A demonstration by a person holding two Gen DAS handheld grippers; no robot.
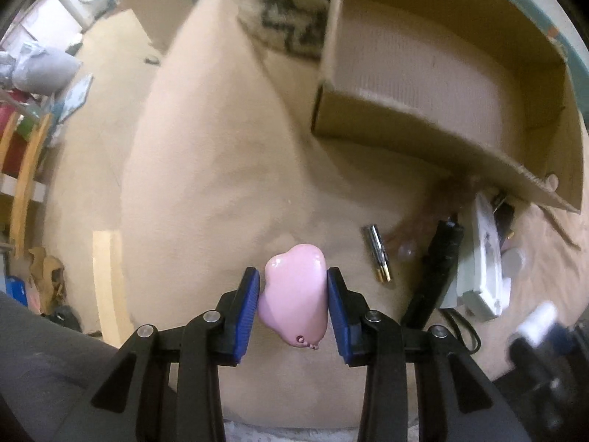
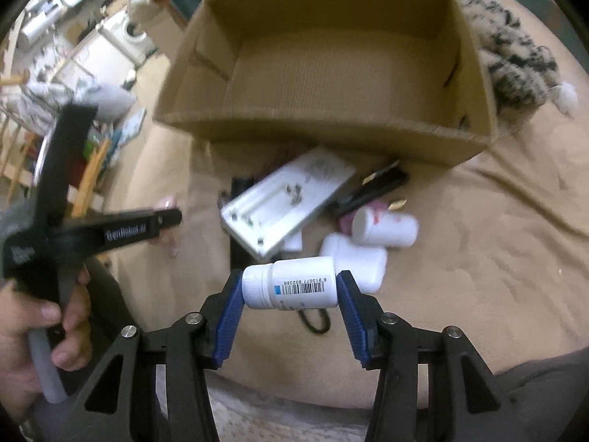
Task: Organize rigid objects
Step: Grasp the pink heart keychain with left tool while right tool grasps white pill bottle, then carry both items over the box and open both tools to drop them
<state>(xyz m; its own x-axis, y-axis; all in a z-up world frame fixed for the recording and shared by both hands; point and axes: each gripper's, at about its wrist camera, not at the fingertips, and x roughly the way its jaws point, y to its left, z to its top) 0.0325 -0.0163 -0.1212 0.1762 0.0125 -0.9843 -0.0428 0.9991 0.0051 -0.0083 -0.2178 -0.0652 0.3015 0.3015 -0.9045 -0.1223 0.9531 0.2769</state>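
The white bottle [image 2: 291,283] you hold lies crosswise between the blue pads of your right claw [image 2: 291,287], clamped cap to base and lifted above the tan blanket [image 2: 478,258]; two more white bottles [image 2: 384,226] lie below it beside one white flat device [image 2: 283,202], just in front of the one open cardboard box [image 2: 331,73]. Your left claw [image 1: 292,296] is clenched on one pink glossy piece [image 1: 294,291], pads pressing both its sides, raised over the blanket with one metal cylinder [image 1: 377,252] nearby.
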